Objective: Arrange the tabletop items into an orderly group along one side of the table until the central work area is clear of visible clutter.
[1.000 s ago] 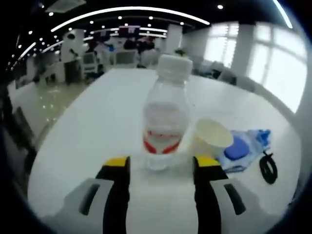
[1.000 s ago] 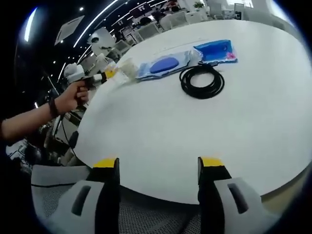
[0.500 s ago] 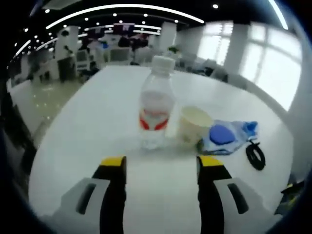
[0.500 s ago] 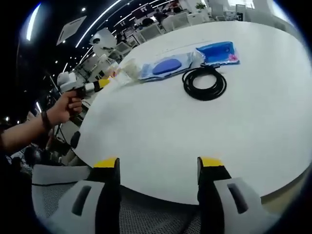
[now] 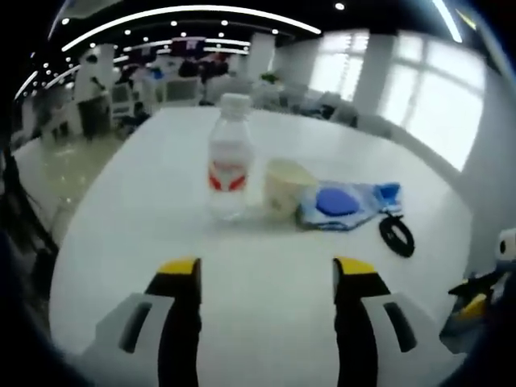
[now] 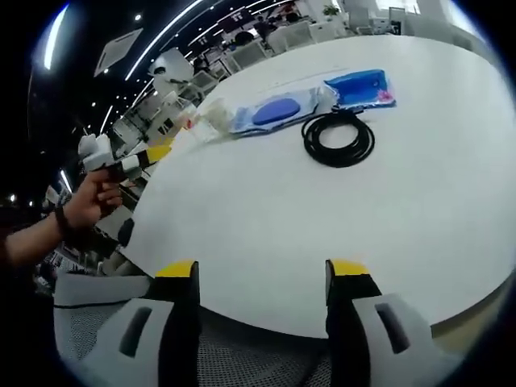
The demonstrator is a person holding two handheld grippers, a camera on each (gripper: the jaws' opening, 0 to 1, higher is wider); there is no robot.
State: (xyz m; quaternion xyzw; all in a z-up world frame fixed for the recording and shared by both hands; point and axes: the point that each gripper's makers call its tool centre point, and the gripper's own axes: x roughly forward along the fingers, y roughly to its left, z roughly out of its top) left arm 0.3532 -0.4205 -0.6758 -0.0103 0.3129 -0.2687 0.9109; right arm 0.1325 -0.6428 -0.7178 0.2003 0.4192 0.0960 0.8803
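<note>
Between moves rn imo: left gripper [image 5: 263,278] wide open w/ nothing in it, bottle [image 5: 227,166] upper-centre beside cup [image 5: 288,186]. Right gripper [image 6: 260,282] likewise gaping, empty. Next prob the cable [image 6: 337,137], upper right on the surface [image 6: 266,218], toward that row.

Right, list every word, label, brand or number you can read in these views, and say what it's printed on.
None can be read.
Bottle: its red and white label is too blurred to read.
Blue packet: a pink patch of print, too small to read.
Clear pouch with a blue oval inside: no legible text.
Paper cup and black cable: no print visible.
</note>
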